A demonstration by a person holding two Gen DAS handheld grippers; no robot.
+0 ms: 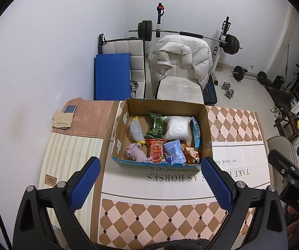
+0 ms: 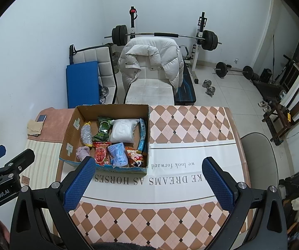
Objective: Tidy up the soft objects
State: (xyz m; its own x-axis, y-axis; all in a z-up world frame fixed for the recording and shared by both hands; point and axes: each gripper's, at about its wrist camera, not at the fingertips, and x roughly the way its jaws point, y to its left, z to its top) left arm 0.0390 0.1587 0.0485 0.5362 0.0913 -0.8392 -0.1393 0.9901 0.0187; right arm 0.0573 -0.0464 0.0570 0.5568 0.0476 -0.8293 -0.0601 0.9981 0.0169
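A table (image 1: 243,145) covered by a diamond-patterned cloth with printed lettering filled the lower half of both views. Behind it stood a white chair (image 2: 149,87) with a pale puffy jacket (image 2: 151,62) draped over its back, and behind that a barbell rack (image 2: 161,35) against the wall. A blue mat (image 1: 112,76) leaned beside the chair. More weights (image 2: 232,68) lay on the tiled floor to the right.

An open cardboard box (image 1: 206,123) sat on the table, toward its left half, with its near edge just past the lettering. Inside it lay soft packets, packed close. Back row: a silvery mesh pouch (image 1: 137,131) at the left, a green packet (image 1: 156,126) next to it, a white bag (image 1: 177,128) right of that, and a blue-and-white strip packet (image 1: 196,132) standing along the right wall. Front row: a lilac cloth (image 1: 135,153) at the left, a red packet (image 1: 155,151), a pale blue packet (image 1: 174,152) and an orange packet (image 1: 192,155) at the right corner.

Left of the box, a pinkish towel (image 1: 91,114) lay on the table with a folded beige cloth (image 1: 63,118) and a phone (image 1: 70,109) on it.

The left gripper (image 1: 151,177) hovered above the table in front of the box, its blue-padded fingers (image 1: 86,182) spread wide and holding nothing. The right gripper (image 2: 147,177) hovered just beside it, to the box's right front, fingers (image 2: 218,181) also spread wide and empty. Each gripper showed at the edge of the other's view.
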